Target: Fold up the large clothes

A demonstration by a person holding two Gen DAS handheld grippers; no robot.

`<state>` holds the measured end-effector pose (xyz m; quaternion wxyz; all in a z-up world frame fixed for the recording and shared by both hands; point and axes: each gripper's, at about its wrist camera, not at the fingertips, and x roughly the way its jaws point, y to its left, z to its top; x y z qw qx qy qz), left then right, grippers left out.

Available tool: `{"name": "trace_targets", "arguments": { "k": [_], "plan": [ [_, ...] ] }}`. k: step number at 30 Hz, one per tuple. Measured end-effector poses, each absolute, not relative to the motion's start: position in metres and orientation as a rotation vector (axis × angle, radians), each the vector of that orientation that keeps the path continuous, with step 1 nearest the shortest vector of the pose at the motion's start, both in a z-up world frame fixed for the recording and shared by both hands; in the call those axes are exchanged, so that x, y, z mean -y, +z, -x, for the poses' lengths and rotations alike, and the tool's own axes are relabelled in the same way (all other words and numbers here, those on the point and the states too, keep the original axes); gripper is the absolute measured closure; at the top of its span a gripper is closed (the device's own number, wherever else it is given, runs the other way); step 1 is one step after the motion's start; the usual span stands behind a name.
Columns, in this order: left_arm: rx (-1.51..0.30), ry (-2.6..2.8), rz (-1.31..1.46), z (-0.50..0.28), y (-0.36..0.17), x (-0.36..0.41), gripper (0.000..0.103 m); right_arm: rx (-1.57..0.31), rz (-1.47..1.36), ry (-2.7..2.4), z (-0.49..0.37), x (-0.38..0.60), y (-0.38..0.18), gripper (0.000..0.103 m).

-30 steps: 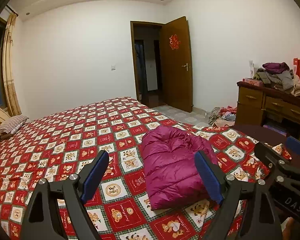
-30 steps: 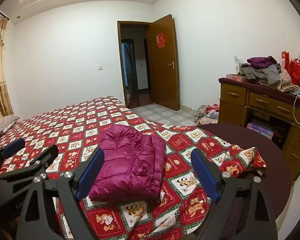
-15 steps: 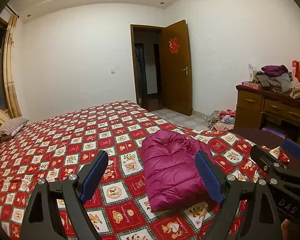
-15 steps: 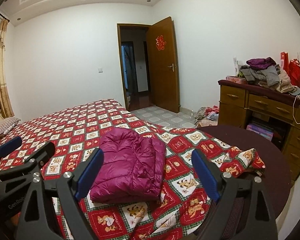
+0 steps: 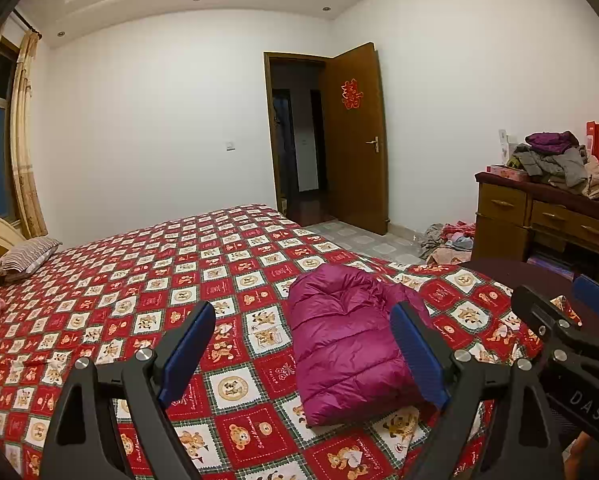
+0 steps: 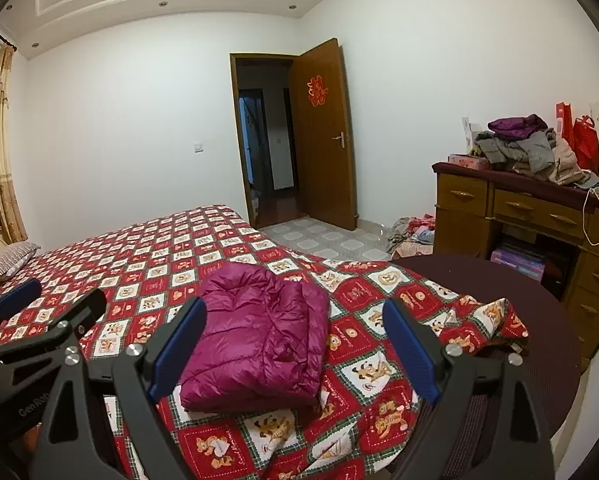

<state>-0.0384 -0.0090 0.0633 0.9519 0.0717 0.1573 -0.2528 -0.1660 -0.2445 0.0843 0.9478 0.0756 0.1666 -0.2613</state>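
Observation:
A magenta puffer jacket (image 5: 339, 340) lies folded into a compact rectangle on the red cartoon-print bedspread (image 5: 171, 280), near the bed's foot corner. It also shows in the right wrist view (image 6: 259, 332). My left gripper (image 5: 303, 354) is open and empty, held back from the jacket's near left side. My right gripper (image 6: 295, 352) is open and empty, held back from the jacket's near edge. Each gripper shows at the side of the other's view: the right gripper (image 5: 571, 316) and the left gripper (image 6: 55, 312).
A wooden dresser (image 6: 519, 208) with a heap of clothes (image 6: 527, 148) stands at the right. A dark round table (image 6: 539, 320) sits under the bedspread's corner. More clothes (image 6: 415, 232) lie on the floor by the open door (image 6: 323, 136). A striped pillow (image 5: 25, 256) lies at the headboard.
Both grippers have drawn back and risen slightly from the folded jacket. The jacket has not moved.

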Motion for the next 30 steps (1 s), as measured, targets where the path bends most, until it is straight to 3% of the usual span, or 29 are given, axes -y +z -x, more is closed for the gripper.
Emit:
{"name": "trace_targets", "arguments": {
  "k": [30],
  "plan": [
    [-0.277, -0.454, -0.143, 0.021, 0.066, 0.008, 0.013, -0.313, -0.155, -0.548, 0.167, 0.244, 0.082, 0.008]
  ]
}}
